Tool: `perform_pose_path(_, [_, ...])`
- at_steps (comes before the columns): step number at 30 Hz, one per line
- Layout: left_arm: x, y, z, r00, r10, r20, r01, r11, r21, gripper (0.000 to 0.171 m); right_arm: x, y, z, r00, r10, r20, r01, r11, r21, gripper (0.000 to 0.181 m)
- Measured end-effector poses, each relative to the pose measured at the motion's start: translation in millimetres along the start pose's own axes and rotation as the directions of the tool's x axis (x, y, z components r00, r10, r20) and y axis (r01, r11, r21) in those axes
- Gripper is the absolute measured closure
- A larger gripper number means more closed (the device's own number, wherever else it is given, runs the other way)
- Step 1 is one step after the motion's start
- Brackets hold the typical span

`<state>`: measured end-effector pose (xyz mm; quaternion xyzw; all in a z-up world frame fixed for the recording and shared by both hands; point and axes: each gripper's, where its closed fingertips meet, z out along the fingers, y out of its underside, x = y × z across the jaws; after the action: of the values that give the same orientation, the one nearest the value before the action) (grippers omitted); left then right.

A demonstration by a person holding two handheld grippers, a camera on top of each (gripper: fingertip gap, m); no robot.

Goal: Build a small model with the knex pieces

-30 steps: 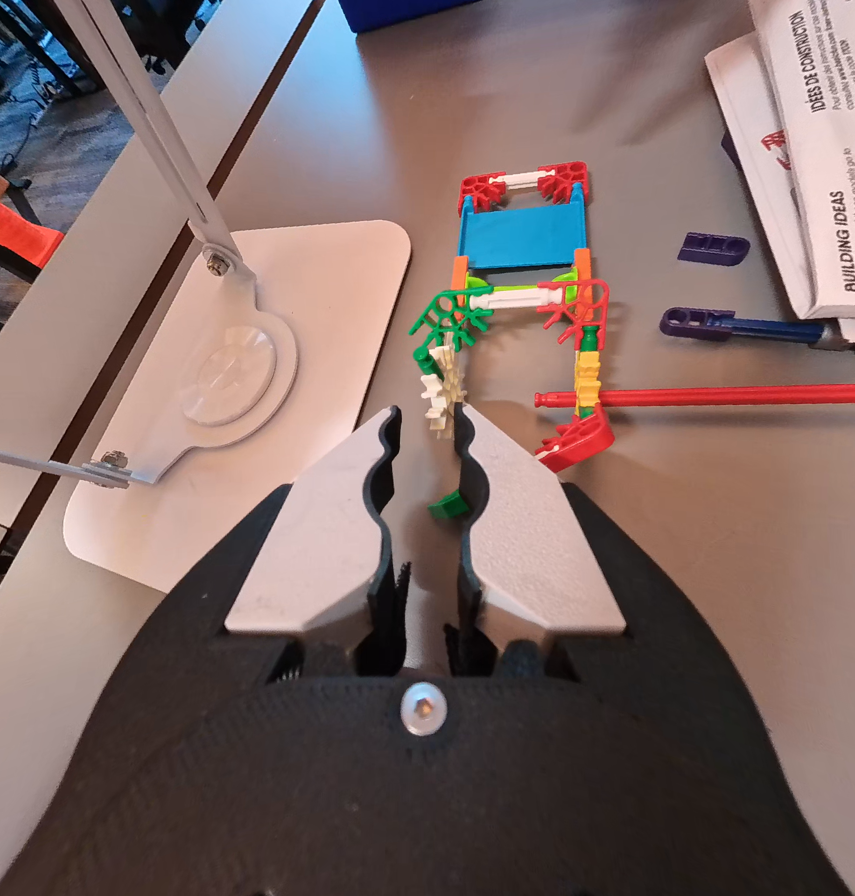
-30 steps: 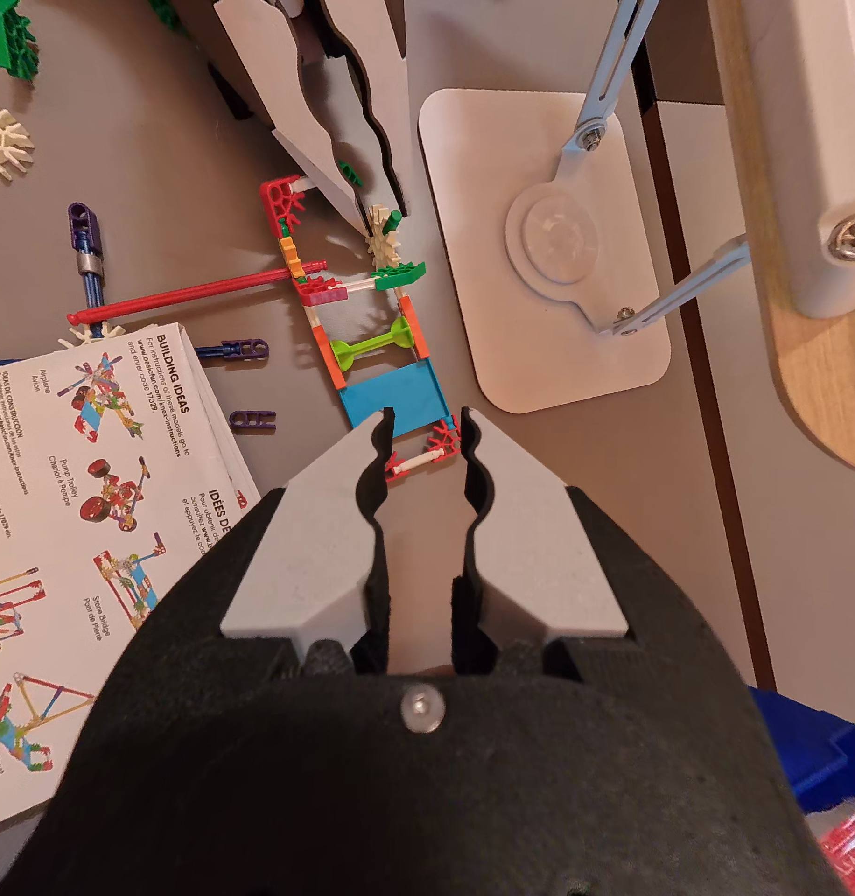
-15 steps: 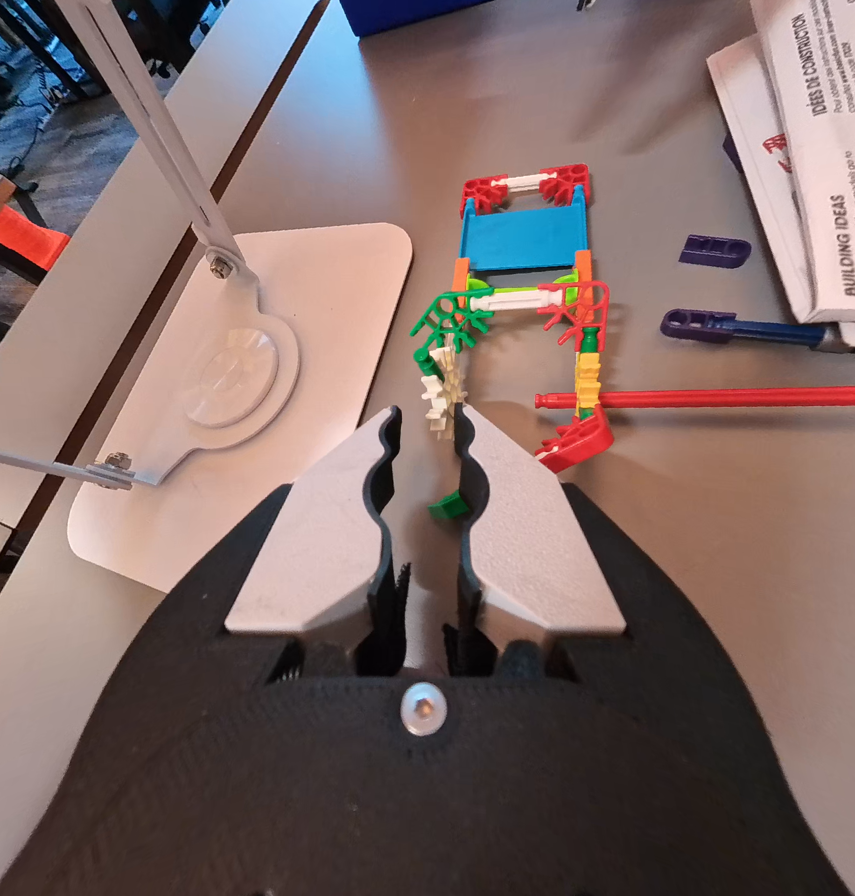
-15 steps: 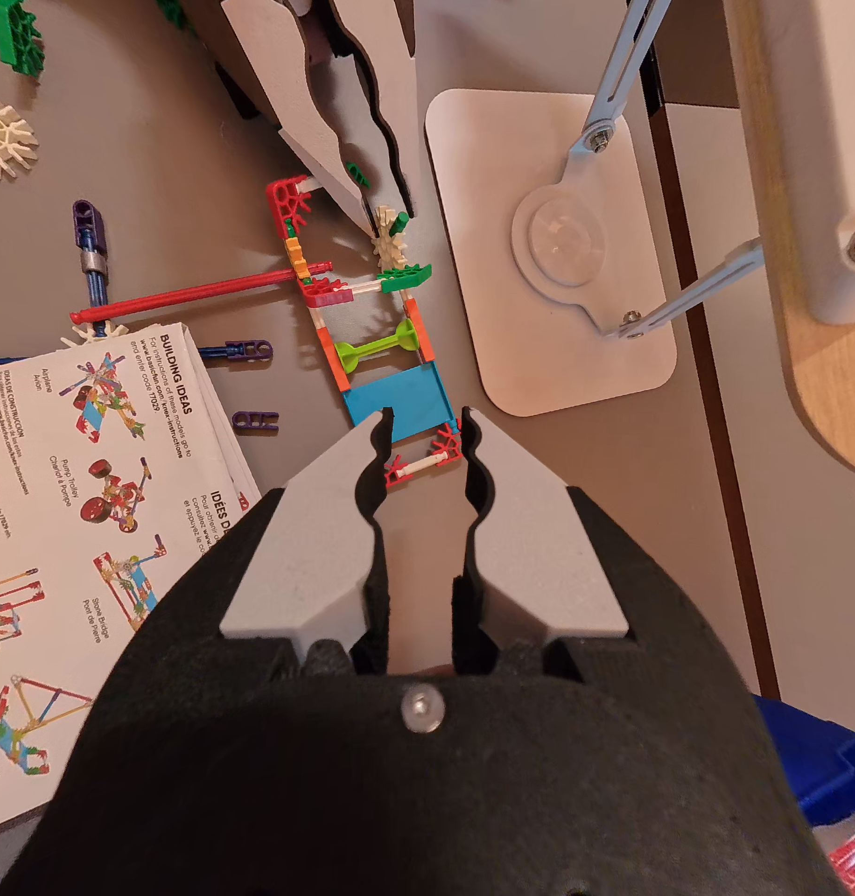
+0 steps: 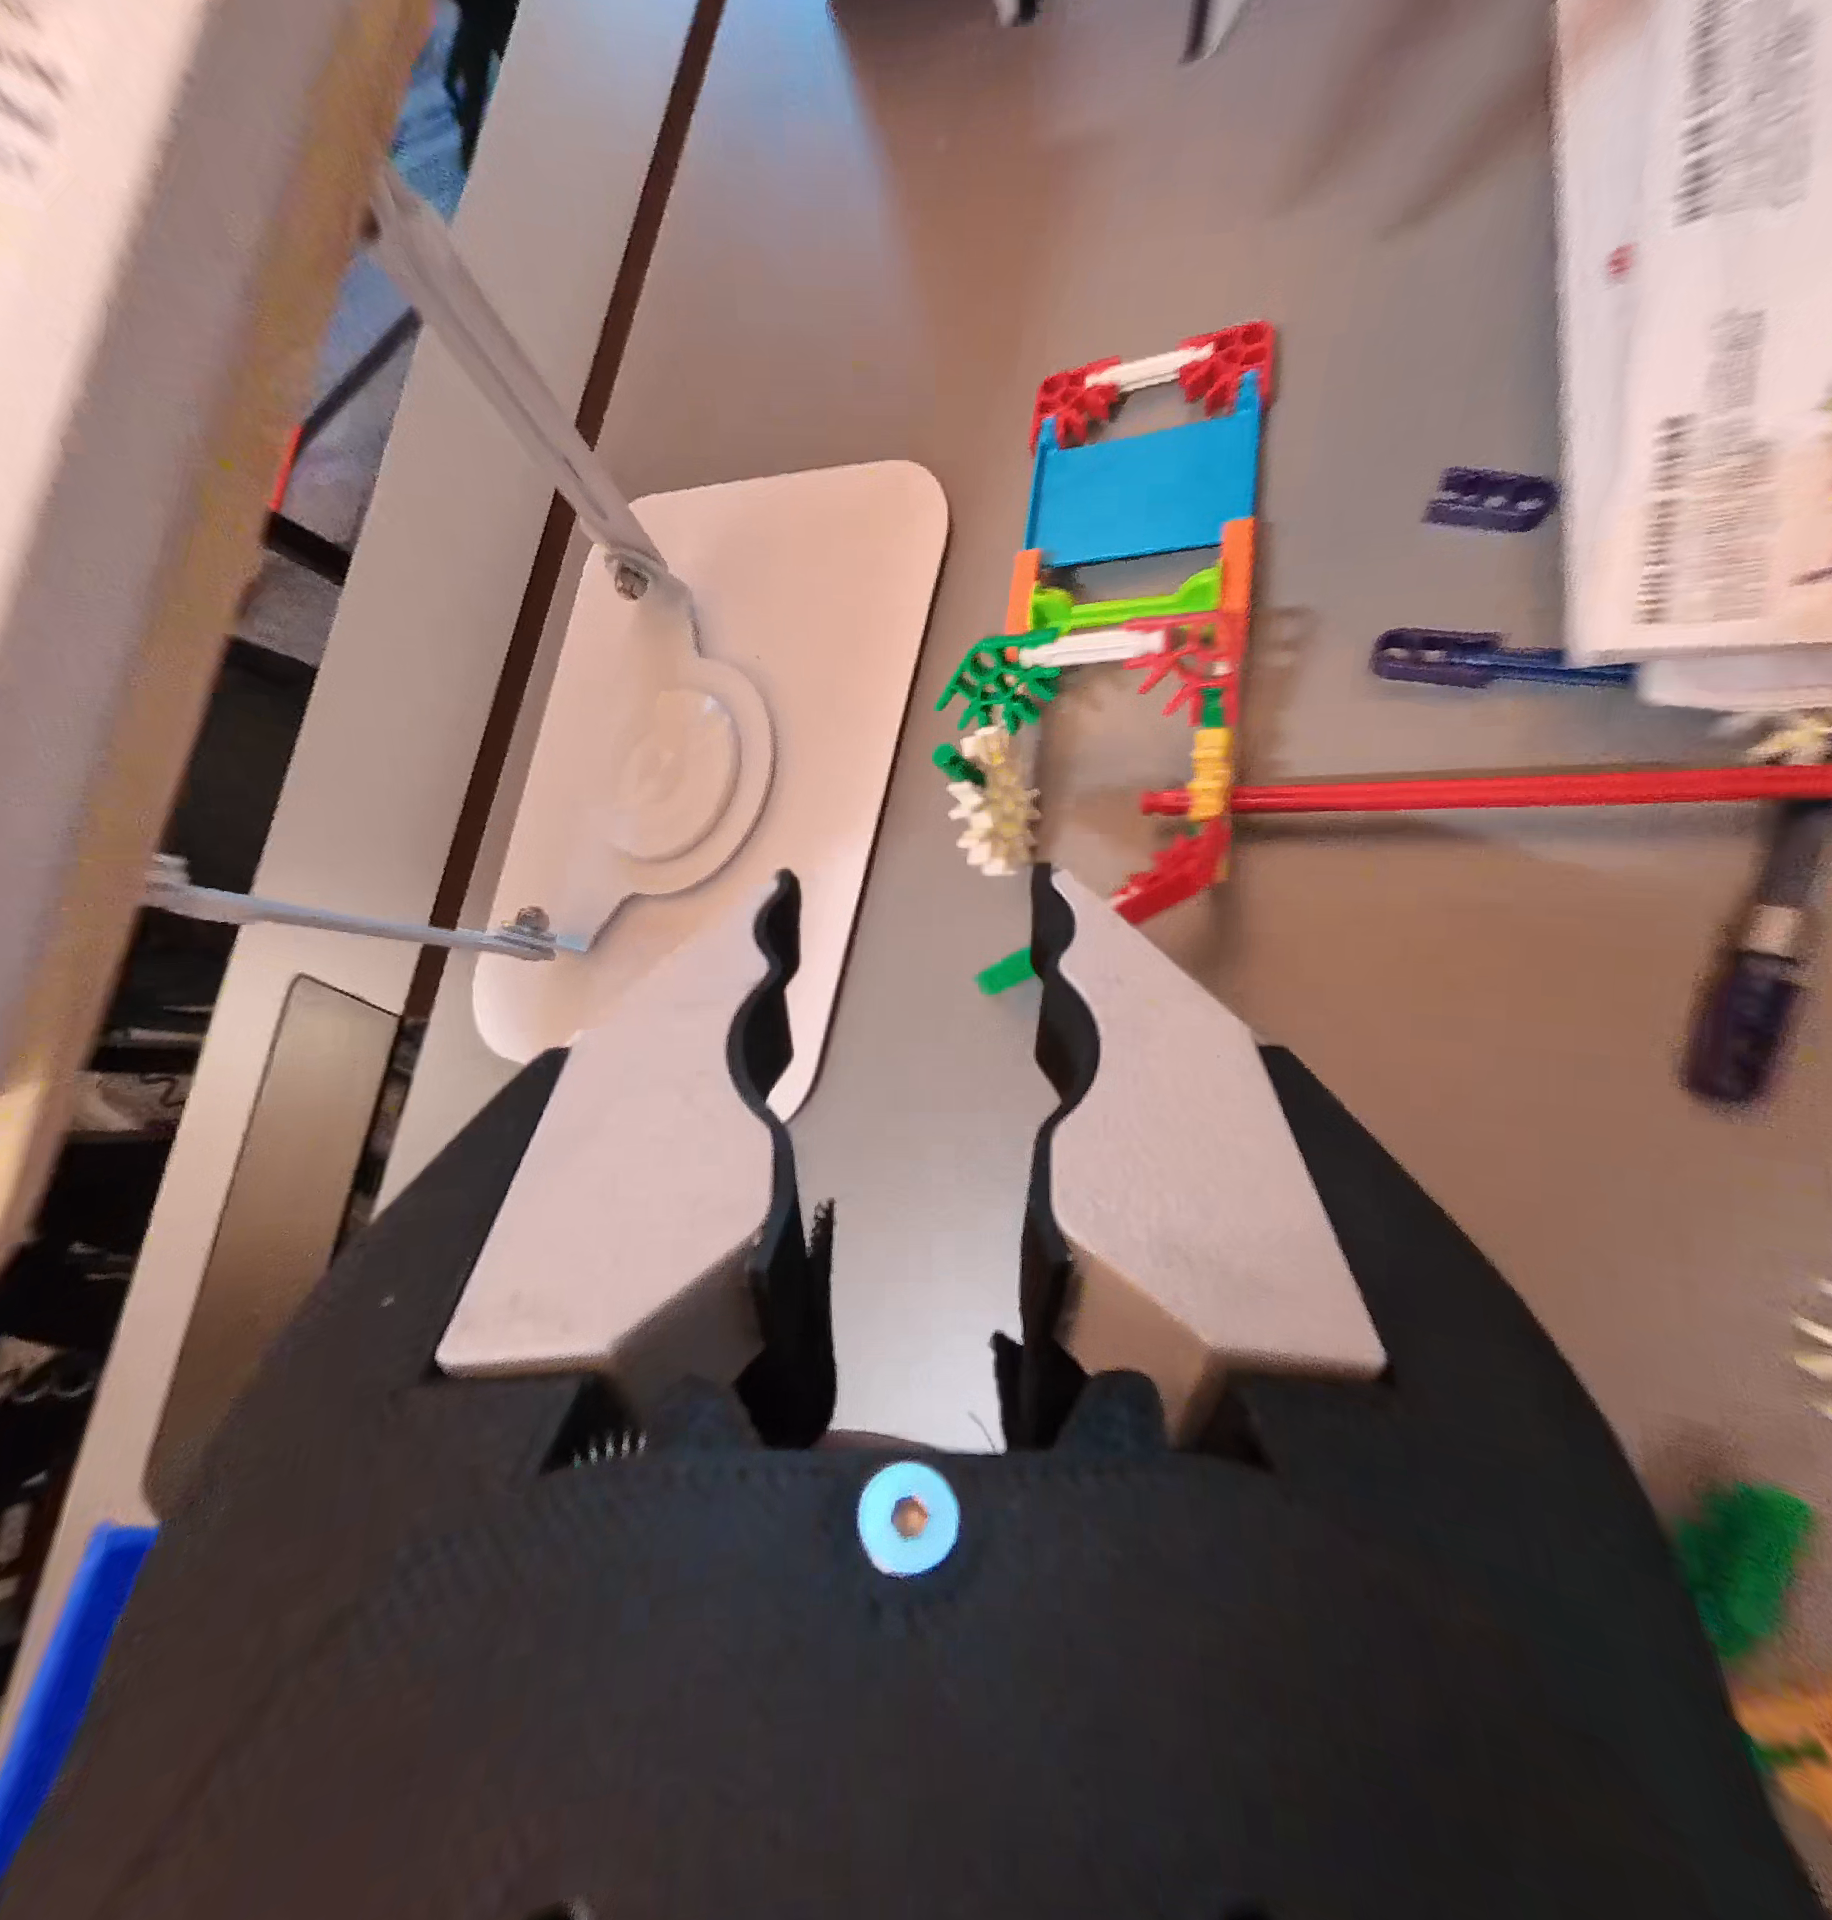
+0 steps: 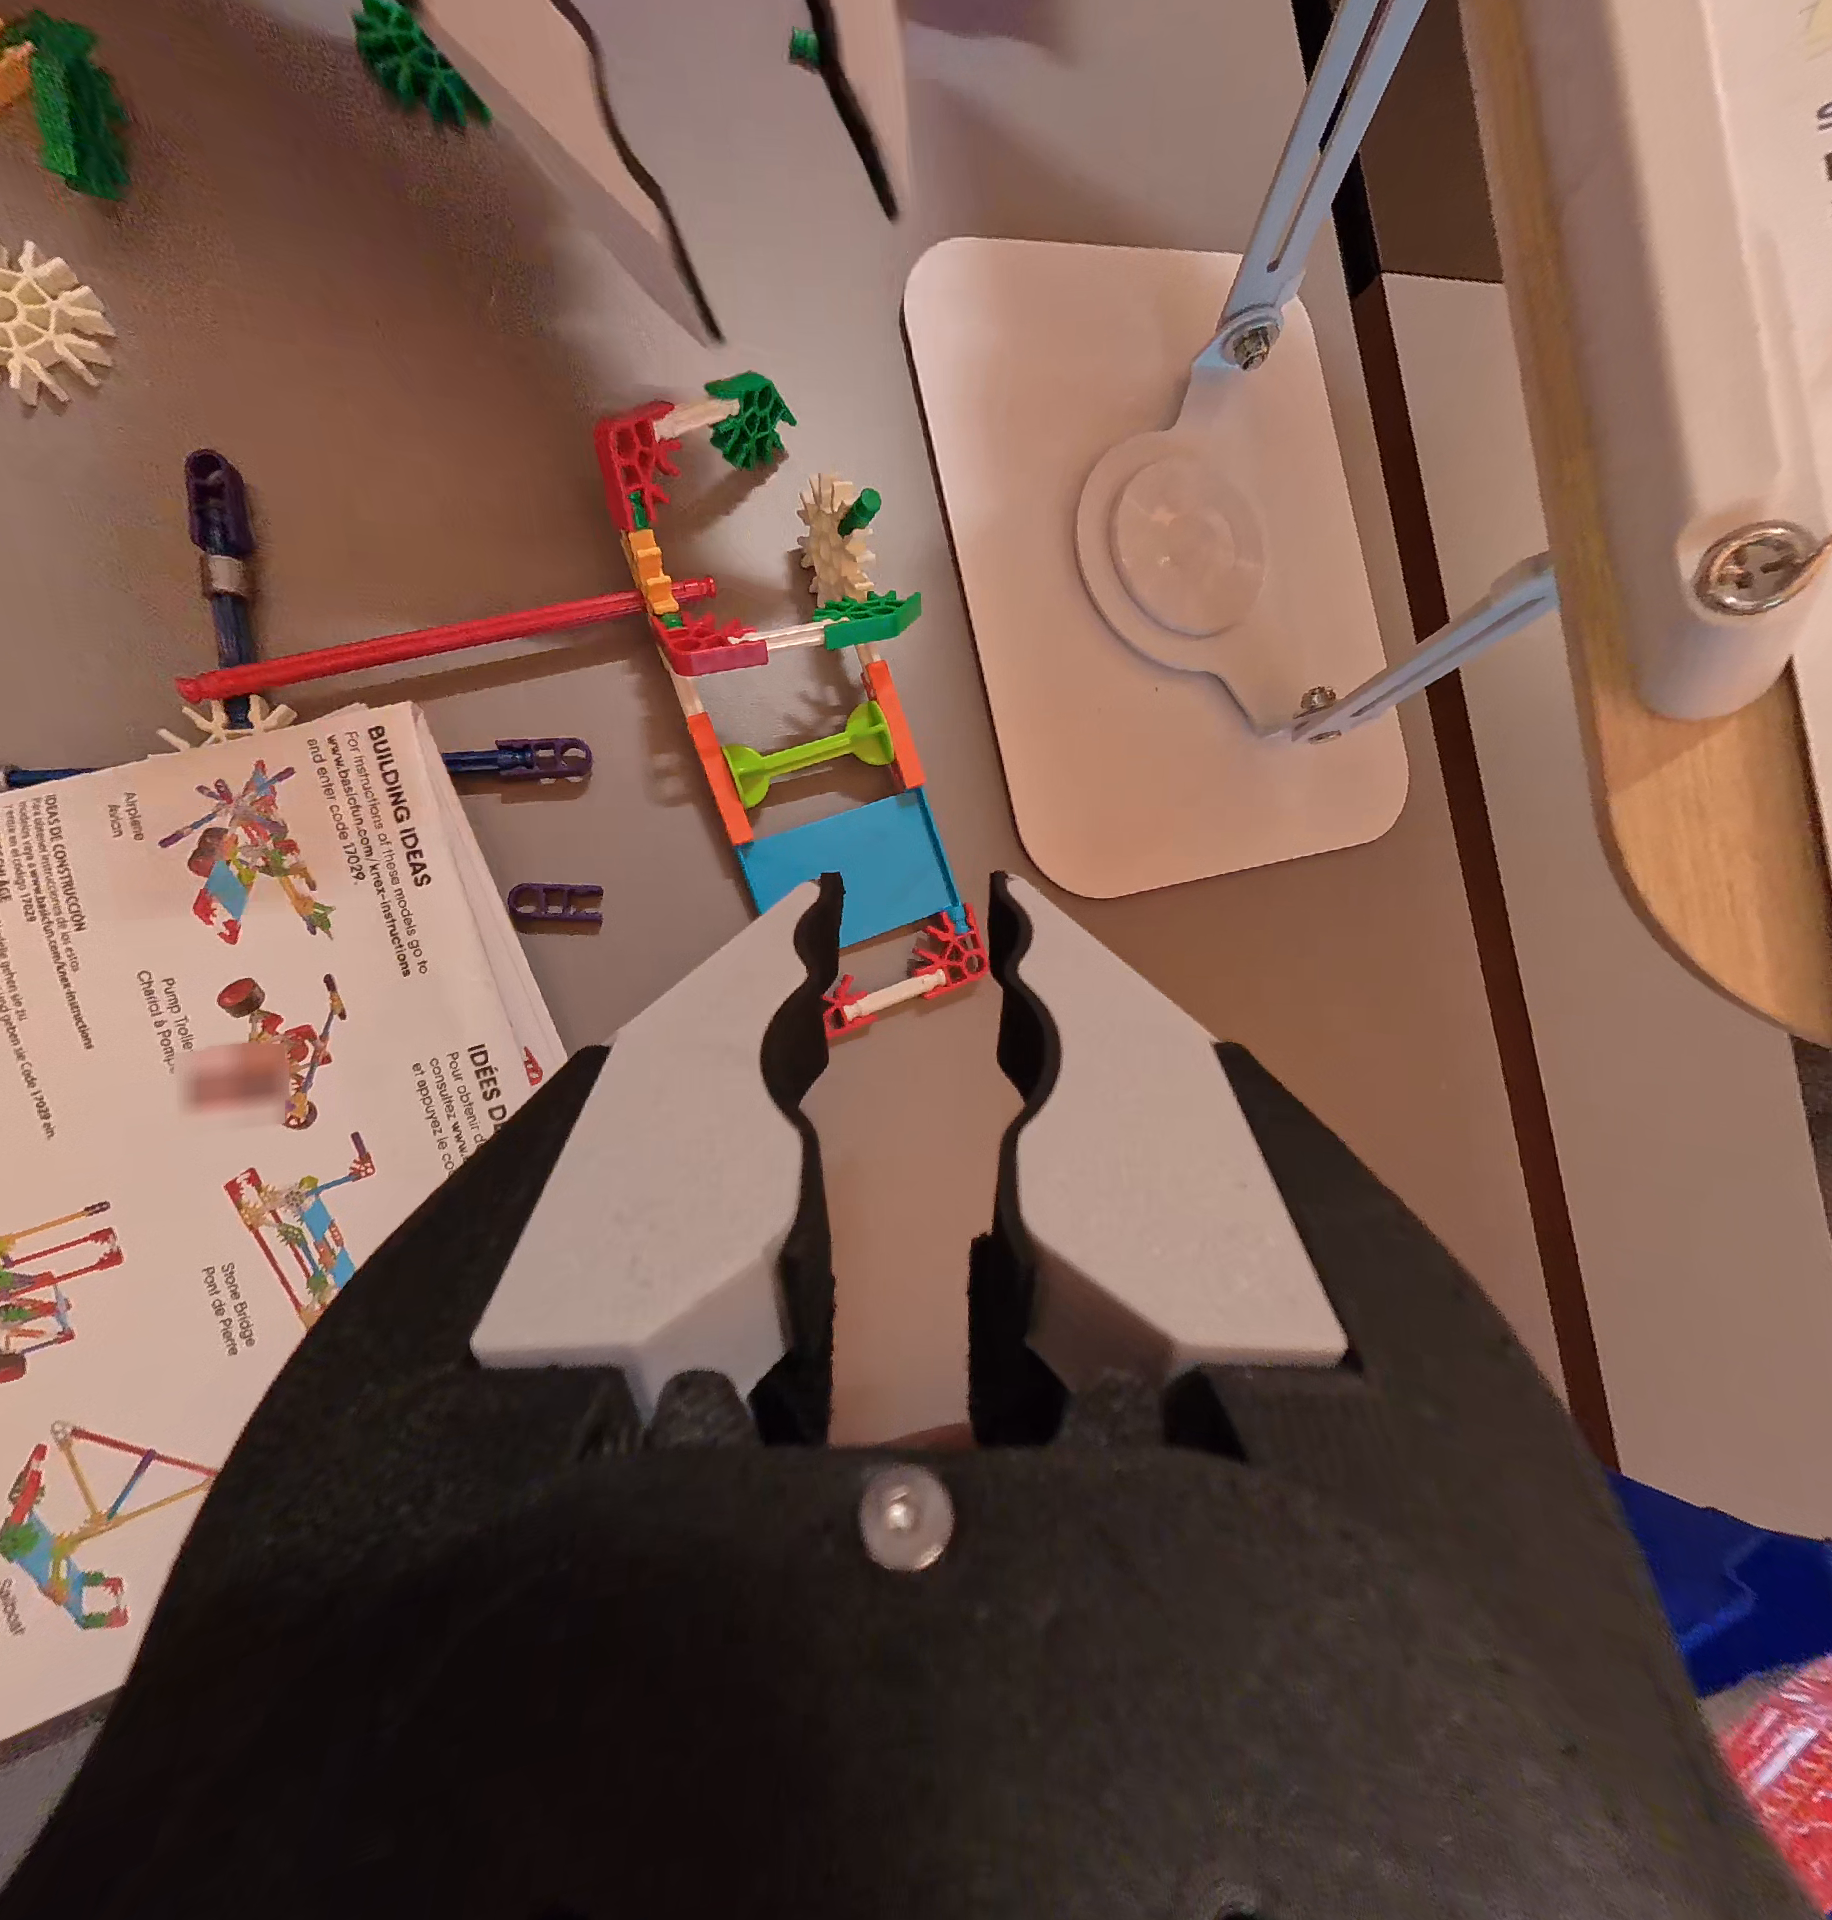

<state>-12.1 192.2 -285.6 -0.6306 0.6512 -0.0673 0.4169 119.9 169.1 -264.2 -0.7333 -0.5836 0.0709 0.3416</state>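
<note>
We see bare grey table (image 6: 1182, 1091) between the white lamp base (image 6: 1151, 623) and the printed instruction booklet (image 6: 216, 1091), its dark edge strip just past the base. Our left gripper (image 5: 907, 894) hangs spread and empty above the toy frame (image 5: 1140, 582), a green piece (image 5: 1000, 971) beside one finger. Our right gripper (image 6: 907, 894), likewise spread, straddles the frame's red-cornered end (image 6: 907, 987).

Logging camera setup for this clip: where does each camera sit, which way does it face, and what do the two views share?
Left wrist view: on the left gripper, looking steeply down along its open fingers at the grey table; its own fingers and black body show.
Right wrist view: on the right gripper, facing the opposite way; its open fingers show, with the left gripper's fingertips at top.
Shared: the colourful toy frame, red rod, white base plate.
</note>
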Motion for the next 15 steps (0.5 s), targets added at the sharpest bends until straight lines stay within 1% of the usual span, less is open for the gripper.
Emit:
perform_pose_path(1, [4.5,-4.8,-12.2,1.0,0.01,-0.014,-0.01,1.0,0.001,0.131,0.0,-0.8,-1.5,1.0,-0.002,-0.003,0.002,1.0,0.003,0.155])
perform_pose_path(3, [26.1,-8.5,-37.3,0.993,0.028,-0.112,-0.029,1.0,-0.008,0.133,-0.7,-2.4,-3.7,1.0,-0.008,-0.003,0.008,1.0,0.008,0.155])
perform_pose_path(4, [37.5,-5.9,-49.7,0.987,0.041,-0.156,-0.046,0.999,-0.024,0.138,-1.2,-3.1,-4.6,1.0,-0.011,-0.003,0.011,1.0,0.009,0.155])
perform_pose_path(5, [52.3,2.7,-62.2,0.975,0.054,-0.213,-0.07,0.995,-0.065,0.143,-1.5,-3.4,-5.2,1.0,-0.013,-0.003,0.013,1.0,0.01,0.155])
perform_pose_path(6, [68.6,14.0,-74.6,0.96,0.07,-0.271,-0.103,0.989,-0.109,0.141,-1.7,-3.5,-5.8,1.0,-0.015,-0.003,0.015,1.0,0.01,0.155])
perform_pose_path(7, [80.2,23.2,-84.3,0.952,0.084,-0.294,-0.128,0.982,-0.135,0.141,-2.1,-3.7,-6.5,1.0,-0.018,-0.002,0.018,1.0,0.01,0.155])
perform_pose_path(9, [98.3,44.8,-97.8,0.947,0.07,-0.314,-0.139,0.97,-0.202,0.136,-2.9,-4.3,-7.8,1.0,-0.021,0.0,0.021,1.0,0.012,0.155])
perform_pose_path(10, [102.0,53.6,-101.4,0.952,0.071,-0.296,-0.14,0.966,-0.217,0.135,-3.6,-4.6,-8.1,1.0,-0.022,0.003,0.022,1.0,0.012,0.155])
perform_pose_path(11, [105.5,61.4,-104.5,0.958,0.041,-0.285,-0.111,0.966,-0.235,0.132,-4.5,-4.7,-8.2,1.0,-0.024,0.006,0.024,1.0,0.011,0.155])
perform_pose_path(12, [110.2,67.0,-107.5,0.958,0.007,-0.287,-0.079,0.967,-0.241,0.13,-5.9,-4.9,-8.1,1.0,-0.027,0.01,0.027,1.0,0.009,0.155])
perform_pose_path(15, [126.5,70.8,-113.0,0.949,-0.044,-0.311,-0.02,0.98,-0.198,0.125,-15.9,-6.2,-5.9,0.998,-0.045,0.044,0.045,0.999,0.005,0.155])
